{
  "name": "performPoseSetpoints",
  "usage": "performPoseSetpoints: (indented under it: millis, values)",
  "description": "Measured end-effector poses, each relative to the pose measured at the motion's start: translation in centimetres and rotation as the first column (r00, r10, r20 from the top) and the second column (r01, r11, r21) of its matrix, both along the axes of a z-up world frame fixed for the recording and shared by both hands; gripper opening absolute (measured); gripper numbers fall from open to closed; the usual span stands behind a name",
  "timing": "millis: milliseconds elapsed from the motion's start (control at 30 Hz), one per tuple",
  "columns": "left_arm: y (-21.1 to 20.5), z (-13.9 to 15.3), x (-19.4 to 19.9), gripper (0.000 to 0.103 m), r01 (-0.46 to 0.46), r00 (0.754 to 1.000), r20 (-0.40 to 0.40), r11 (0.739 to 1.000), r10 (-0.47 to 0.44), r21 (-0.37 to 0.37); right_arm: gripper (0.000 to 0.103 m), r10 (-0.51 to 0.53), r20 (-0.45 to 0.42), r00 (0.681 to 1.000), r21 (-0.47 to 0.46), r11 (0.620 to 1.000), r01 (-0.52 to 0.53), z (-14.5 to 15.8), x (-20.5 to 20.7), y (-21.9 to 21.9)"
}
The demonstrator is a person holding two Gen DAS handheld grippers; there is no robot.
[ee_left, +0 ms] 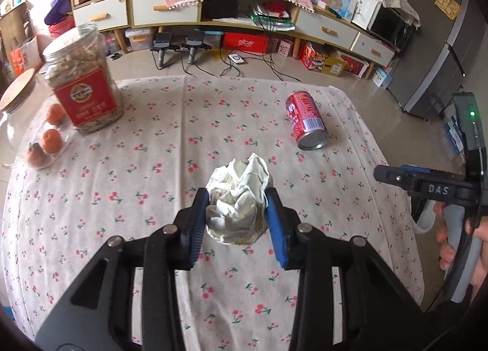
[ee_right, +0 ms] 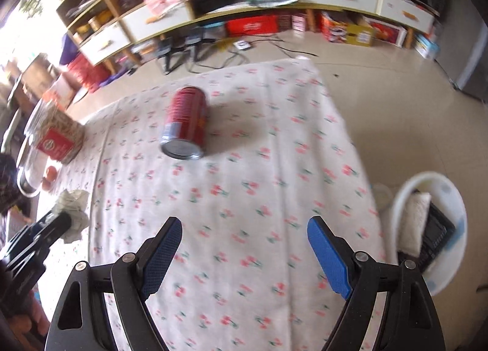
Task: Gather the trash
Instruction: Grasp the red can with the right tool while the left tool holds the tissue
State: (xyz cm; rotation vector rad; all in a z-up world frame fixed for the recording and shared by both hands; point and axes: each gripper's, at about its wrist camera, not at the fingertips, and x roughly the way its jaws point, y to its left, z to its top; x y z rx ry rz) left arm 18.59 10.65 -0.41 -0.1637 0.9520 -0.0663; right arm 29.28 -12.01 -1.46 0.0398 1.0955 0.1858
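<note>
Our left gripper (ee_left: 238,209) pinches the soft, light paper wad (ee_left: 238,198) across its middle; our right gripper (ee_right: 244,255) stands wide open, empty. The can (ee_right: 186,123) looks stiff and ready to roll, so we should take it across its sides.

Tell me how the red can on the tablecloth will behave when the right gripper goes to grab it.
The red can lies on its side, so a nudge would probably roll it across the tablecloth. Its smooth metal looks slippery. The open right gripper would likely hold best across the round body.
</note>
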Motion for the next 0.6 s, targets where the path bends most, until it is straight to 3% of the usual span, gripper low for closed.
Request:
performPoseSetpoints:
  millis: [67,233,500,567,600]
  values:
    - [1.4,-0.1,-0.4,0.04,-0.031,0.999,-0.011,0.999,0.031,-0.011,0.086,0.025,0.002,1.0,0.003,1.0,-0.025,-0.4,1.3,2.0]
    - [3.7,0.1,-0.9,0.04,-0.064,0.998,-0.019,0.997,0.063,-0.042,0.086,0.019,-0.018,1.0,0.113,0.993,-0.017,-2.3,5.0,5.2]
    - [5.6,1.1,-1.8,0.04,-0.083,0.997,-0.006,0.994,0.083,-0.074,0.085,-0.062,0.019,0.998,0.096,0.994,0.06,-4.6,8.5,6.5]
    - [5.8,1.0,-1.9,0.04,-0.082,0.997,-0.01,0.993,0.082,-0.082,0.079,-0.06,0.027,0.998,0.098,0.994,0.057,-4.9,8.5,6.8]
    - [5.8,1.0,-2.0,0.04,-0.081,0.997,-0.01,0.993,0.081,-0.082,0.07,-0.052,0.033,0.998,0.103,0.994,0.049,-5.0,8.5,6.8]
